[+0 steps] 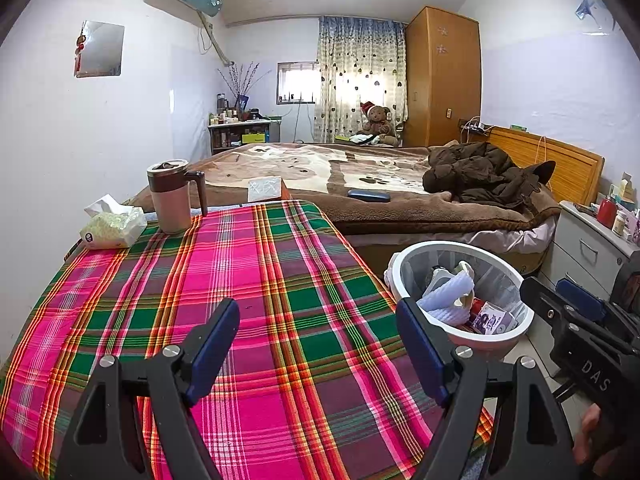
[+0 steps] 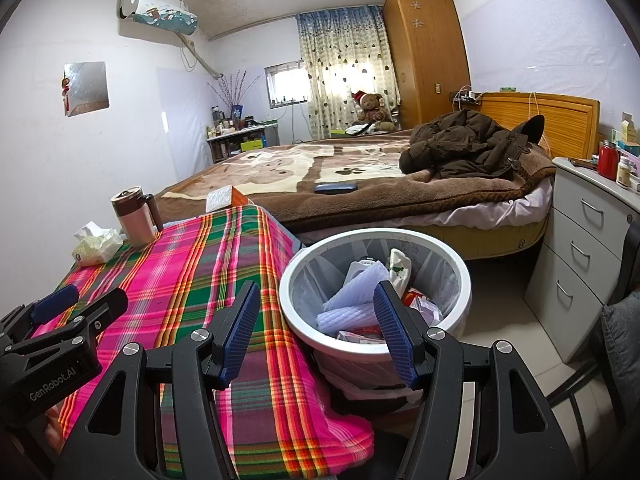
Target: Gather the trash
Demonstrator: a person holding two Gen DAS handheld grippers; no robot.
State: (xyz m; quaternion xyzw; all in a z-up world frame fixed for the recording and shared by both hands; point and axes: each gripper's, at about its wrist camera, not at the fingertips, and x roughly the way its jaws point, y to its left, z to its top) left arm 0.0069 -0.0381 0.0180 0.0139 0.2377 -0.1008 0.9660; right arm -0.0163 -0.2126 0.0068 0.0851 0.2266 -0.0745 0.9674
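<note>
A white trash bin (image 2: 460, 276) stands on the floor by the right edge of the plaid-covered table (image 2: 192, 272). It holds white foam wrap (image 2: 352, 300), a crumpled wrapper and printed packets. It also shows in the left wrist view (image 1: 400, 264). My right gripper (image 2: 316, 312) is open and empty, above the bin's near left rim. My left gripper (image 1: 318, 328) is open and empty, low over the plaid cloth (image 1: 248, 288). The right gripper's body shows at the right edge of the left wrist view (image 1: 576, 320).
A tissue pack (image 1: 112, 226) and a lidded mug (image 1: 170, 196) stand at the table's far left. A bed (image 1: 360, 184) with a dark jacket (image 1: 480, 172) lies beyond. A white drawer unit (image 2: 580, 240) stands right of the bin, a chair (image 2: 616, 340) at the near right.
</note>
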